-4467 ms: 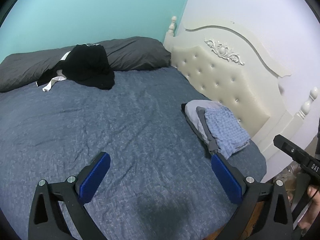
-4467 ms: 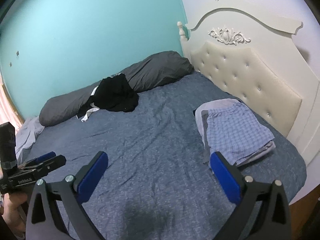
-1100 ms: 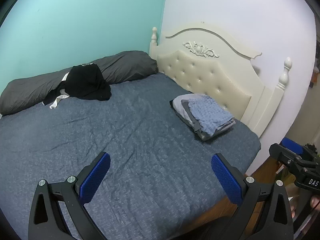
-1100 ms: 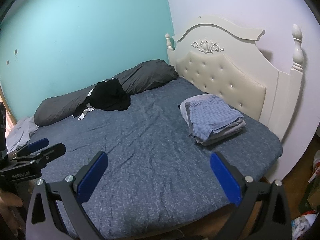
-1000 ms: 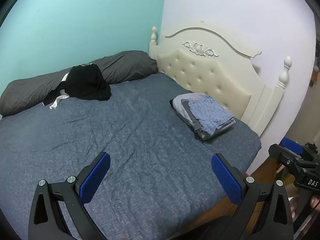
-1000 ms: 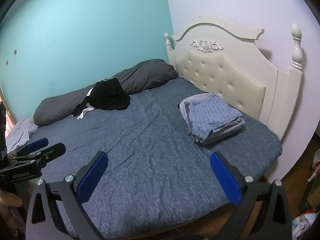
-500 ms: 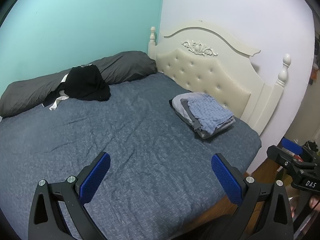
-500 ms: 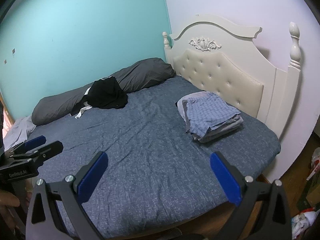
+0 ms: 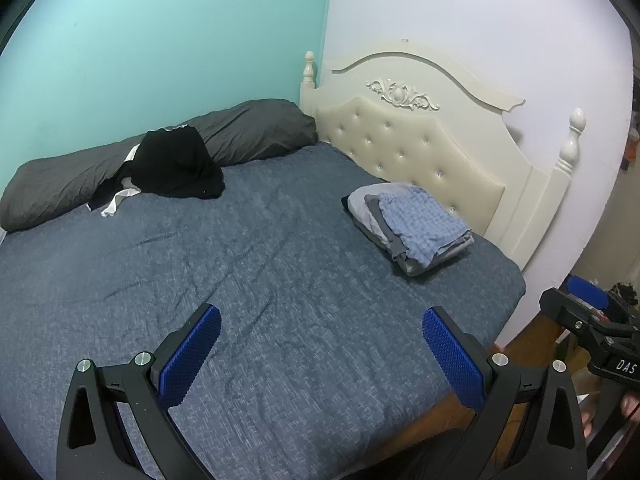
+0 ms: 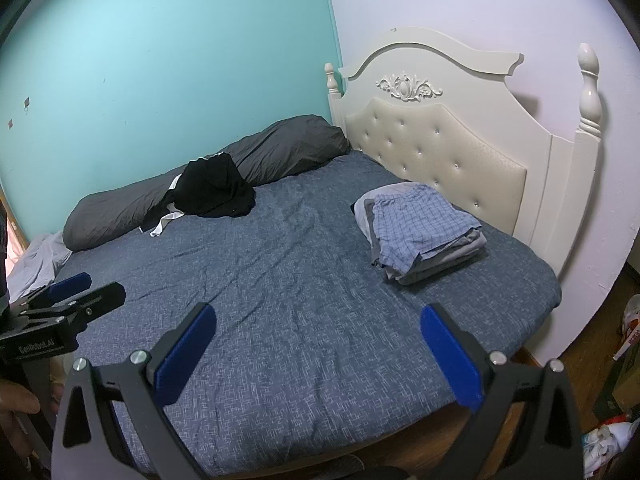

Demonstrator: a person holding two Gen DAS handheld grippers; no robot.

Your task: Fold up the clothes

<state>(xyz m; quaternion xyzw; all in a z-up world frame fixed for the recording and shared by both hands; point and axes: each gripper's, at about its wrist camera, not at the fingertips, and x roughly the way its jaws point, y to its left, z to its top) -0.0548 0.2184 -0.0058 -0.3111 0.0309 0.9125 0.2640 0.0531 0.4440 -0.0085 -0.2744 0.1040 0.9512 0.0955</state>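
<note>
Two hand-held grippers, left hand-held gripper (image 9: 320, 350) and right hand-held gripper (image 10: 318, 342), are being held empty with jaws spread above the bed (image 9: 260, 280). Folded clothes (image 10: 420, 232) are being kept stacked beside the headboard (image 10: 440, 140); a crumpled black garment (image 10: 214, 192), partly hidden, is lying against the gray pillow (image 10: 280, 148).

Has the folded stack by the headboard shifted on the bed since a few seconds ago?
No. The folded stack sits in the same spot beside the headboard; only the cameras pulled back, so it looks smaller.
</note>
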